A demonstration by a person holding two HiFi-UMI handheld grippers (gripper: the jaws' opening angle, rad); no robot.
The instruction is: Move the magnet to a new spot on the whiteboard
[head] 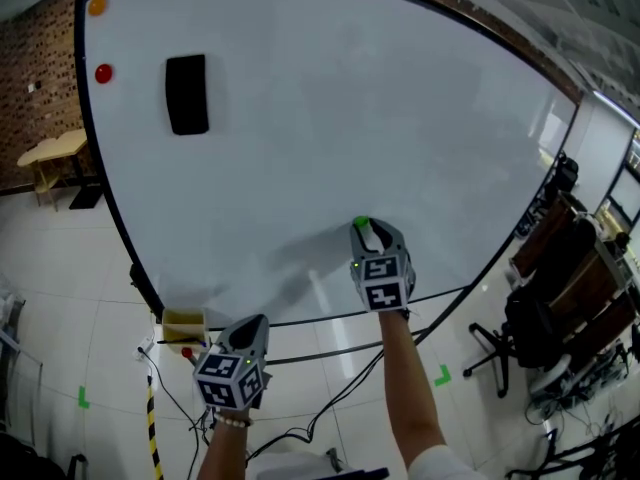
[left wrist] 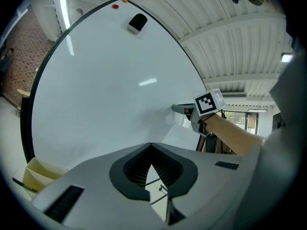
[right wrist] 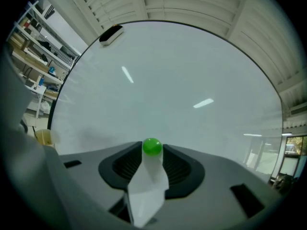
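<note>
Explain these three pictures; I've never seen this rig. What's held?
A person holds a two-jaw gripper in each hand. The head view looks down at the whiteboard; the other two look along each gripper's jaws. On the board: a black eraser, a red magnet, an orange magnet. The right gripper has the green magnet between its jaw tips, against the board; whether they press it is unclear. The left gripper is shut and empty.

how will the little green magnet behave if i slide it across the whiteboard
The small glossy green round magnet probably clings to the upright white whiteboard, so it would likely drag rather than drop. Its smooth domed top, between the tips of the right tool, may slip from a light pinch. It looks stiff and light.
</note>
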